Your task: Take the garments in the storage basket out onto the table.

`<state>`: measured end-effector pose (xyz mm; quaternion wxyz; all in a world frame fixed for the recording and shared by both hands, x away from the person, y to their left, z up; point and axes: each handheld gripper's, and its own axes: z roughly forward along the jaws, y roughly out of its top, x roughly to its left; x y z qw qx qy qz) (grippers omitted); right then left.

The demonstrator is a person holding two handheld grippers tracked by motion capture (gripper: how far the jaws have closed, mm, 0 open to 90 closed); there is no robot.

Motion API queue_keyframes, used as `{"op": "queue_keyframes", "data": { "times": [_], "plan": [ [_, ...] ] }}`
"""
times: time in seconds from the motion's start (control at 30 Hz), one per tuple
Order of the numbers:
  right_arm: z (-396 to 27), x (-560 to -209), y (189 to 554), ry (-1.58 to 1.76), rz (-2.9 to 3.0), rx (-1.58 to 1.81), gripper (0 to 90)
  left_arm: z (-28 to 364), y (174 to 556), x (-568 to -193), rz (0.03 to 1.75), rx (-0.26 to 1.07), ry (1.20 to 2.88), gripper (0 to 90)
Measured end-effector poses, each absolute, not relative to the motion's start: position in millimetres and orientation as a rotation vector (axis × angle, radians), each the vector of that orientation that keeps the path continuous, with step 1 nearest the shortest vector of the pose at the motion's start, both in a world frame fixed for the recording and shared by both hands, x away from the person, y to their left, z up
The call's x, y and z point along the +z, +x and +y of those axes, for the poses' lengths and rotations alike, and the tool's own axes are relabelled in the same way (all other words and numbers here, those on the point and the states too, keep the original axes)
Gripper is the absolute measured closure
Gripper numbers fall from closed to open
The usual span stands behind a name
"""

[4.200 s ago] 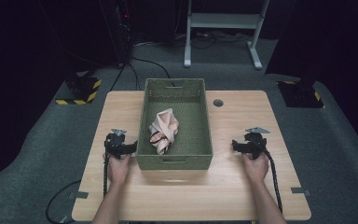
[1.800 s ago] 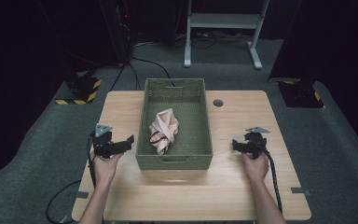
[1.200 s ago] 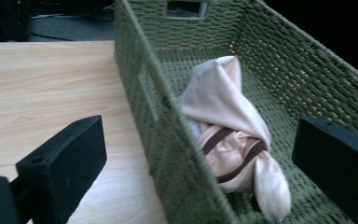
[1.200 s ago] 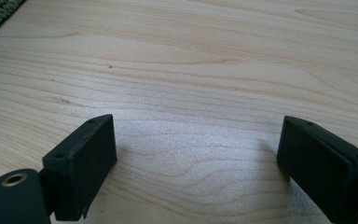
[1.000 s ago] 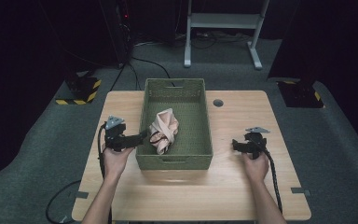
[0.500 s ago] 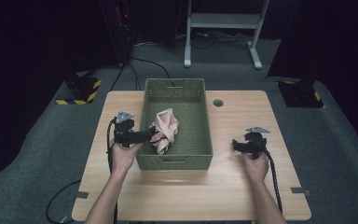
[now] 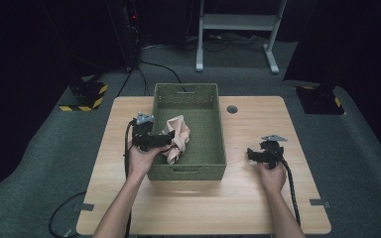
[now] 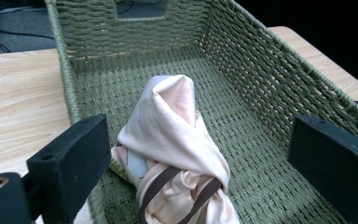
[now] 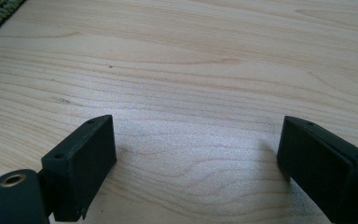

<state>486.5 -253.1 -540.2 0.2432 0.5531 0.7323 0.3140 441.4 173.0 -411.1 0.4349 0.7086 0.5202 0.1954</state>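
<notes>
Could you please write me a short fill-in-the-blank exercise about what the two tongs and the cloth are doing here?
1. The crumpled pale pink cloth lies inside the green woven ____.
2. The left tongs stand ____ on either side of the cloth.
3. The right tongs hover open over the bare light wooden ____.
4. The cloth lies against the basket's ____ wall, seen from the person's side.

Missing words: basket; open; table; left
</notes>
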Motion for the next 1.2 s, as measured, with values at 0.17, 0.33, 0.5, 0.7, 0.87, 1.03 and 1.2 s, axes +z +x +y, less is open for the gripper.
{"op": "queue_keyframes", "data": {
  "times": [0.17, 0.33, 0.5, 0.7, 0.87, 1.03, 1.2],
  "plan": [
    [-253, -540, 487, 1.510, 2.002, 0.858, 11.1, 165, 447, -412, 1.319, 0.481, 1.784, 7.5],
    [-253, -540, 486, 1.511, 2.001, 0.858, 11.0, 159, 454, -413, 1.338, 0.488, 1.802, 7.5],
    [-253, -540, 486, 1.511, 2.001, 0.858, 11.0, 151, 461, -415, 1.364, 0.490, 1.820, 7.5],
    [-253, -540, 486, 1.511, 2.002, 0.858, 11.0, 144, 470, -421, 1.385, 0.528, 1.847, 7.5],
    [-253, -540, 486, 1.511, 2.002, 0.857, 10.9, 142, 476, -426, 1.410, 0.559, 1.866, 7.5],
    [-253, -540, 486, 1.513, 2.001, 0.858, 10.9, 140, 481, -431, 1.429, 0.548, 1.885, 7.5],
    [-253, -540, 486, 1.511, 2.002, 0.857, 10.9, 136, 487, -436, 1.438, 0.521, 1.913, 7.4]
  ]
}}
